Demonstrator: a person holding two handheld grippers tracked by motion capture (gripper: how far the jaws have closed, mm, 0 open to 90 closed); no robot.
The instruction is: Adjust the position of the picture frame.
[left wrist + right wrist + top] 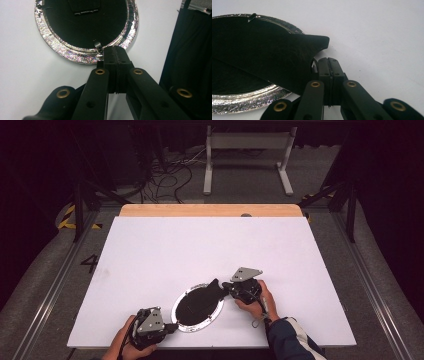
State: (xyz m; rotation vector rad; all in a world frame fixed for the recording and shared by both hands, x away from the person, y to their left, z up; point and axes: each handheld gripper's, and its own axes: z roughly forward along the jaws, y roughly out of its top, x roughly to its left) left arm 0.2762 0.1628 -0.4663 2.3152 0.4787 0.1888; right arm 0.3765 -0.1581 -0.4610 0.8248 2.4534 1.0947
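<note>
Near the front edge of the white table [150,250] lies a round silver plate [182,322], its shiny embossed rim showing around a dark middle. Across that middle rests a piece of black cloth [202,300], and one corner of it sticks out past the plate's rim on the far right side, toward the right gripper [227,290].

From the right gripper view, that gripper's jaws are pressed tight together just beside the cloth's pointed corner [317,41]. I think the jaws pinch the edge of the cloth, since the fabric runs right down to them, but the black-on-black meeting point is hard to read. The person's right hand [257,302] wraps the gripper's body, a dark sleeve with a light stripe [290,337] behind it.

At the plate's near left side sits the left gripper [172,327], held in the person's left hand [122,345]. Its jaws are clenched too, and in the left gripper view the tips meet right at the silver rim [82,56], next to a small dark clip [98,46] on the plate's inner edge. They appear to grip the rim there.

Beyond the table, a strip of bare wood [210,210] shows at its far side, and cables [170,175] lie on the grey floor.
</note>
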